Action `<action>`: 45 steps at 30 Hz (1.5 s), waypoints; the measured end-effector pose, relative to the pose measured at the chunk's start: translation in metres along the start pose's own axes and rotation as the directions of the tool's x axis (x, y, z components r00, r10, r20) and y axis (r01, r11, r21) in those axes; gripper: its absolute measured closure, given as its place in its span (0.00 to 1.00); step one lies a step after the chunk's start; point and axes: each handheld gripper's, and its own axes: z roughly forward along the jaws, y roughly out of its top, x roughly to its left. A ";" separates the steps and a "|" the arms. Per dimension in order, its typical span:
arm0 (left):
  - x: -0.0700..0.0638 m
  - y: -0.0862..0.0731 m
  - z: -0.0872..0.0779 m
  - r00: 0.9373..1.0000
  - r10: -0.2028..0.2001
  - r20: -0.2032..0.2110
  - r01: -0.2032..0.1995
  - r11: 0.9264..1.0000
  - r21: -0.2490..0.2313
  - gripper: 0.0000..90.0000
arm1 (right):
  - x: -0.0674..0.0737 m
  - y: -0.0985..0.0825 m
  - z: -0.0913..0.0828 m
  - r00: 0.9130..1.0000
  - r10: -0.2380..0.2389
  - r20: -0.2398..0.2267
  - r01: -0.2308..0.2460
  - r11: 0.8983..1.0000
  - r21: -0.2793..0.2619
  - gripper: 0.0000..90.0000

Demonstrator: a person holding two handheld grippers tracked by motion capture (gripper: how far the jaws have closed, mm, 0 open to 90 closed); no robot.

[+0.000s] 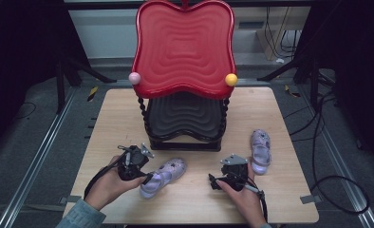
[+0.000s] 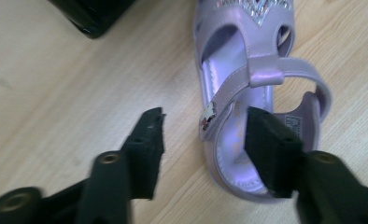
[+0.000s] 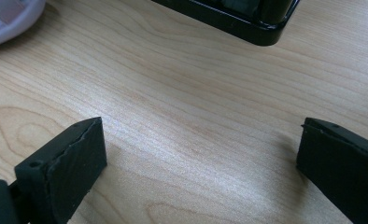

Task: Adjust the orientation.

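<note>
Two lilac child's sandals lie on the wooden table (image 1: 123,118). The near one (image 1: 168,172) rests at front centre and fills the top right of the left gripper view (image 2: 247,60). My left gripper (image 1: 148,178) (image 2: 205,149) stands open at its heel end. One jaw is over the insole, the other over bare wood, and the buckled side strap (image 2: 219,112) sits between them untouched. The second sandal (image 1: 261,151) lies right of the rack. Between the two sandals, my right gripper (image 1: 225,175) (image 3: 198,154) is open wide over bare wood, holding nothing.
A two-tier rack stands at table centre: a red apple-shaped top tray (image 1: 184,45) with a pink ball (image 1: 135,78) and a yellow ball (image 1: 231,79), over a black lower tray (image 1: 185,118). Its black base (image 3: 247,28) lies just ahead of my right gripper. Cables run along the floor at right.
</note>
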 end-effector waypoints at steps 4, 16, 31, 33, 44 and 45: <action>-0.011 -0.001 -0.023 1.000 0.023 -0.005 -0.023 0.999 -0.032 0.53 | 0.000 0.000 0.000 1.000 0.000 0.000 0.000 1.000 0.000 0.02; -0.045 0.006 -0.020 0.990 0.127 0.062 -0.130 0.991 0.042 0.64 | 0.000 0.000 0.000 1.000 -0.001 0.002 0.001 1.000 0.000 0.02; -0.045 0.007 0.025 0.989 0.083 0.124 -0.098 0.988 0.121 0.76 | 0.000 0.000 0.000 1.000 -0.002 0.002 0.002 1.000 0.000 0.02; -0.046 0.007 0.029 0.988 0.082 0.133 -0.099 0.987 0.127 0.79 | 0.000 0.000 0.000 1.000 0.001 0.000 -0.001 1.000 0.000 0.02; -0.039 0.008 0.036 0.987 0.064 0.149 -0.085 0.986 0.141 0.95 | 0.000 0.000 0.000 1.000 0.001 0.000 -0.001 1.000 0.000 0.02; -0.039 0.008 0.036 0.987 0.064 0.149 -0.085 0.986 0.141 0.95 | 0.000 0.000 0.000 1.000 0.001 0.000 -0.001 1.000 0.000 0.02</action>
